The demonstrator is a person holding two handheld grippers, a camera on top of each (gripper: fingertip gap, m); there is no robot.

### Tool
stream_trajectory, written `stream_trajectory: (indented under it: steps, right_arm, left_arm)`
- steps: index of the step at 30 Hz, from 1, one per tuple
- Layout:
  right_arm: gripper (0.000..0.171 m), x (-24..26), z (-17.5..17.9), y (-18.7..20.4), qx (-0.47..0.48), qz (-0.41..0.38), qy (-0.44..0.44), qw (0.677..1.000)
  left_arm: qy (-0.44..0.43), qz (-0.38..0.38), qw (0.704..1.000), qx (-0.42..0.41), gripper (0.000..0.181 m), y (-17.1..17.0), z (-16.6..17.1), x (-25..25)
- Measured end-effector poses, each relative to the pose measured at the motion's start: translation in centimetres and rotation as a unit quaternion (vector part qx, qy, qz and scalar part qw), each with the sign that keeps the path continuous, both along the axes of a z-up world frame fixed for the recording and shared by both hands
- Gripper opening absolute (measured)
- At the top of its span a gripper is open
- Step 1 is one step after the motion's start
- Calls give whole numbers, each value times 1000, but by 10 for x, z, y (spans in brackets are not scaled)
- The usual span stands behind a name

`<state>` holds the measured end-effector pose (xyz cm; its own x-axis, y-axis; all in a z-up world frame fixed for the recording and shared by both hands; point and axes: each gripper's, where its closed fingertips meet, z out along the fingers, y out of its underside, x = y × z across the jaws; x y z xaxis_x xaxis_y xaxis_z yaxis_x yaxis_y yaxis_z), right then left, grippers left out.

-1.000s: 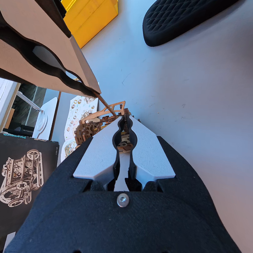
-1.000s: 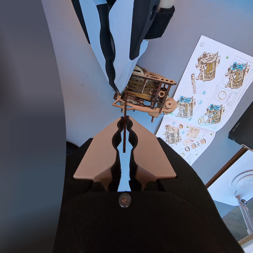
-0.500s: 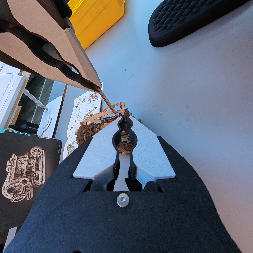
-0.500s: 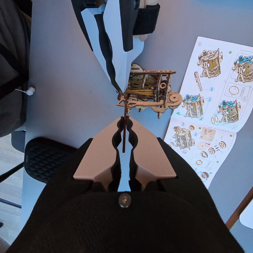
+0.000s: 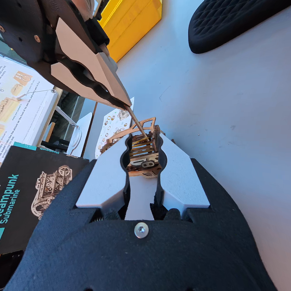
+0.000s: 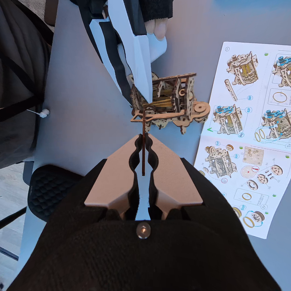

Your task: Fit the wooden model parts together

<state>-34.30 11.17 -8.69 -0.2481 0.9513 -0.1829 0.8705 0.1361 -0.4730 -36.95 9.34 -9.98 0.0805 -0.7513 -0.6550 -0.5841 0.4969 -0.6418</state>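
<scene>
A half-built wooden model with yellow rubber bands stands on the grey table. It also shows in the left wrist view. My left gripper, with white fingers, is open, and its jaws straddle the model's near end. It also shows in the right wrist view. My right gripper, with tan fingers, is shut on a thin dark wooden stick. The stick's bent tip reaches into the model at the rubber bands. The right gripper and the stick come in from the upper left of the left wrist view.
An open instruction sheet lies right of the model. A black product box and a yellow bin stand at the table's far side. A black seat pad and a white earbud are at the left. The gap from one gripper's tips to the other's is roughly 5 cm. My left tips are roughly 20 cm from the white earbud.
My left gripper's jaws have opened from nearly shut on the model's edge to a wide gap around it. The right gripper has pulled back slightly, and the stick tip stays at the model.
</scene>
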Motion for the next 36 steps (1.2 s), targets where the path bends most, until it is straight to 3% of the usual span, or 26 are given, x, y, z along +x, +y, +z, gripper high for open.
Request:
stream_trajectory:
  steps: [14, 22, 27, 36]
  right_arm:
    - [1, -2, -5, 1, -13, 12, 36, 999]
    - [1, 0, -5, 0, -3, 28, 41, 999]
    - [1, 0, -2, -3, -17, 31, 57, 998]
    - [1, 3, -2, -5, -37, 36, 87, 995]
  left_arm:
    - [47, -4, 999, -5, 36, -12, -6, -7]
    - [6, -7, 998, -62, 28, -4, 27, 2]
    - [71, -25, 990, -123, 31, -3, 13, 6]
    - [111, -62, 965, -229, 31, -12, 4, 4]
